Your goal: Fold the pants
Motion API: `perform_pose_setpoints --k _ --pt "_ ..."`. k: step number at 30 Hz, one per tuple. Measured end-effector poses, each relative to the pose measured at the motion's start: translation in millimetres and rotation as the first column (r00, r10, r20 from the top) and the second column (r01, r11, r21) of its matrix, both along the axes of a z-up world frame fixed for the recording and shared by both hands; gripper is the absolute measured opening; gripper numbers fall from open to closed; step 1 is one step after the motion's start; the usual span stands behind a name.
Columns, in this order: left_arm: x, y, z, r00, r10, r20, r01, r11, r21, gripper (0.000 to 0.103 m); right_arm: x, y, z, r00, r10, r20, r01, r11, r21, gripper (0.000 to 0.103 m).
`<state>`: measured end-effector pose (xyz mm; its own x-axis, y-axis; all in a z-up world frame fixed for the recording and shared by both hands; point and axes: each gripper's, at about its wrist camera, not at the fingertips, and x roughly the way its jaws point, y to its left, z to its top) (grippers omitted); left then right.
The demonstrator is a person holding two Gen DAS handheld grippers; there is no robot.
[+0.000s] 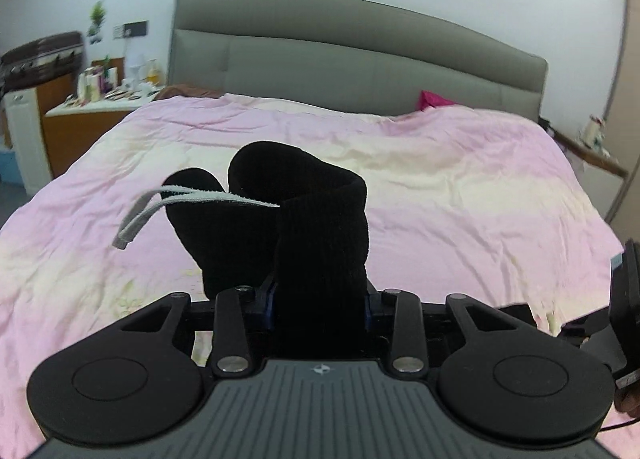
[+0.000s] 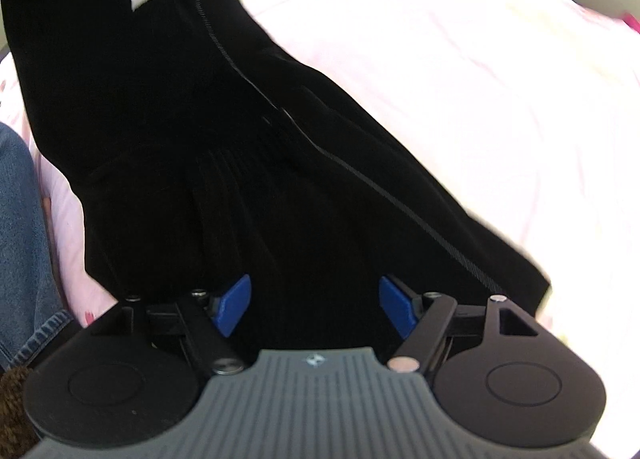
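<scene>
Left wrist view: left gripper [image 1: 320, 299] clamped on a bunched ribbed band of the black pants [image 1: 320, 227], likely the waistband, given the grey drawstring [image 1: 168, 203] trailing out to the left. Held up above the near part of the pink bedspread [image 1: 460, 195], probably to let the fabric hang straight before laying it flat. Jaws narrowed tight against the cloth, blue pads almost wholly hidden by it. Grey headboard [image 1: 360, 59] at the far end; cluttered bedside table [image 1: 96, 103] far left.

Right wrist view: right gripper [image 2: 314, 305] spread wide, blue pads [image 2: 234, 305] well apart, black pants [image 2: 200, 119] filling the gap ahead and stretching to the far left. Nothing pinched here; whether cloth brushes the pads, cannot tell. Seemingly poised to take hold lower down the garment. Pale bedspread [image 2: 480, 59] beyond on the right; blue jeans [image 2: 24, 243] at near left.
</scene>
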<state>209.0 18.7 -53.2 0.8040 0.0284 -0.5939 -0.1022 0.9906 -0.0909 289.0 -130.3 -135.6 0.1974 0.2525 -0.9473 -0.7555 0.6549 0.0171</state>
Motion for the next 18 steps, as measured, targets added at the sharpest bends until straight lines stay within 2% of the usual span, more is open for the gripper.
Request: perform_pose_setpoints --k 3,6,10,12,14,16,18 --pt "9.2 -57.7 -18.4 0.99 -0.126 -0.062 0.134 0.981 0.139 0.04 -11.8 -27.0 -1.3 0.997 -0.071 0.001 0.071 0.997 0.014 0.069" --pt "13.0 -118.6 -54.0 0.956 -0.255 -0.148 0.288 0.917 0.276 0.04 -24.5 -54.1 -5.7 0.991 -0.137 -0.003 0.137 0.99 0.021 0.069" --pt "10.2 -174.7 -109.6 0.879 -0.37 -0.301 0.459 0.827 0.325 0.04 -27.7 -84.3 -14.5 0.969 -0.246 -0.028 0.247 0.968 0.04 0.069" --pt "9.9 -186.1 -130.5 0.849 -0.393 -0.353 0.504 0.801 0.322 0.041 -29.2 -97.7 -16.6 0.957 -0.289 -0.037 0.29 0.955 0.055 0.069" --pt "6.8 -191.8 -139.2 0.837 -0.411 -0.36 0.528 0.779 0.338 0.044 -32.1 -109.3 -16.8 0.946 -0.322 -0.042 0.324 0.943 0.078 0.069" --pt "7.3 -187.1 -135.1 0.828 -0.435 -0.355 0.541 0.787 0.298 0.051 -39.9 -134.1 -18.2 0.939 -0.341 -0.047 0.344 0.934 0.094 0.069" --pt "15.3 -168.7 -122.5 0.815 -0.471 -0.338 0.54 0.828 0.149 0.059 -31.6 -137.9 -25.2 0.933 -0.358 -0.046 0.361 0.927 0.103 0.069"
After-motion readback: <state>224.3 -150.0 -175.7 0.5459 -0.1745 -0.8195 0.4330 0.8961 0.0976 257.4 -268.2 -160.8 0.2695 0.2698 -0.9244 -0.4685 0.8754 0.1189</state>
